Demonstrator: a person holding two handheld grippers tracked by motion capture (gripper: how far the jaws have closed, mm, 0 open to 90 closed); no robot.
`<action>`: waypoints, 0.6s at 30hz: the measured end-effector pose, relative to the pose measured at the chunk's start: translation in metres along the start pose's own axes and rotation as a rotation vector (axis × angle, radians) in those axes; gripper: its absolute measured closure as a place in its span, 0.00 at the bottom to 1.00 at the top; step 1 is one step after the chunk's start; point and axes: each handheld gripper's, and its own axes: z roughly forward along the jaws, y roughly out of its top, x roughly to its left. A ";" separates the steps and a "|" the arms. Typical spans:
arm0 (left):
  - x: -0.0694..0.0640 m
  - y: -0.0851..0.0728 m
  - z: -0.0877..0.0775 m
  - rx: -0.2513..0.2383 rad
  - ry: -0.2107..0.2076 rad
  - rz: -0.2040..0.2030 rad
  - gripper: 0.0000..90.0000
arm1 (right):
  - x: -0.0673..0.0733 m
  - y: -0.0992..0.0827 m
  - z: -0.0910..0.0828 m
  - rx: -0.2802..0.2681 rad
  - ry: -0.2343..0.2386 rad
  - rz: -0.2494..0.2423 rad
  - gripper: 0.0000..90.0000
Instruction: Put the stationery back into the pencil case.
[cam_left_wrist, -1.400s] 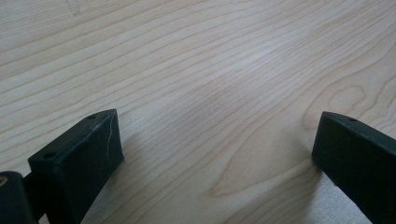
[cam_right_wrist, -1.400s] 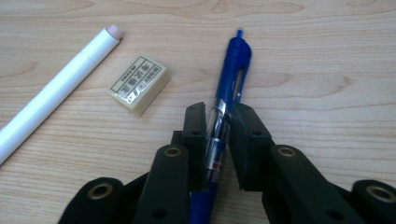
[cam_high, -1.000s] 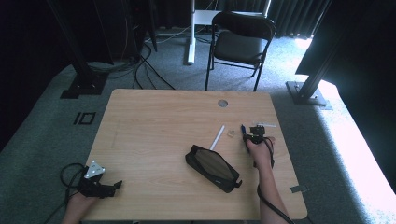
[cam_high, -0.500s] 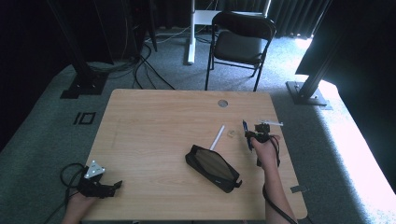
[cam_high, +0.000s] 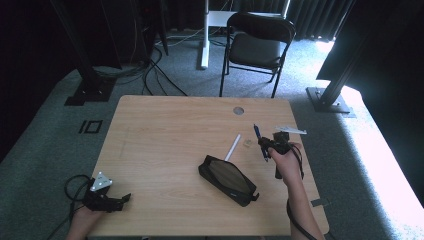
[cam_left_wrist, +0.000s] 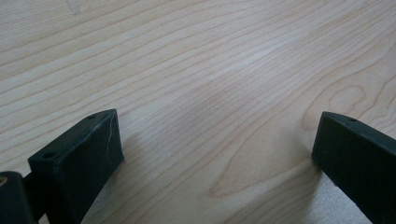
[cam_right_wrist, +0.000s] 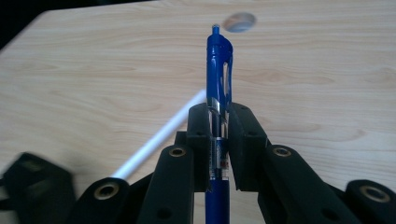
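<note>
My right gripper (cam_right_wrist: 218, 140) is shut on a blue pen (cam_right_wrist: 219, 70), whose clip end sticks up past the jaws. In the high view that gripper (cam_high: 263, 146) hangs above the table's right side with the blue pen (cam_high: 257, 134) pointing away from me. A black pencil case (cam_high: 227, 179) lies open on the table to its left. Between them rests a white stick-like pen (cam_high: 232, 148), also seen under the jaws as a white pen (cam_right_wrist: 159, 137). My left gripper (cam_high: 120, 200) rests at the near left corner, jaws wide apart over bare wood (cam_left_wrist: 215, 116).
The wooden table (cam_high: 165, 135) has a round cable hole (cam_high: 238, 110) near its far edge. A small pale object (cam_high: 247, 144) lies by the white pen. A black folding chair (cam_high: 257, 47) stands beyond the table, with cables on the floor.
My right gripper has risen off the table with the blue pen and shifted a little right. The left gripper has stayed put.
</note>
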 end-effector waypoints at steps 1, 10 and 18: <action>0.000 0.000 0.000 0.000 0.000 0.000 0.02 | 0.002 0.001 -0.002 -0.002 0.011 -0.006 0.88; 0.000 0.000 0.000 0.000 0.000 0.000 0.02 | 0.023 0.003 -0.015 -0.012 0.082 -0.070 0.88; 0.000 0.000 0.000 0.000 0.000 0.000 0.02 | 0.044 0.001 -0.026 -0.002 0.129 -0.145 0.88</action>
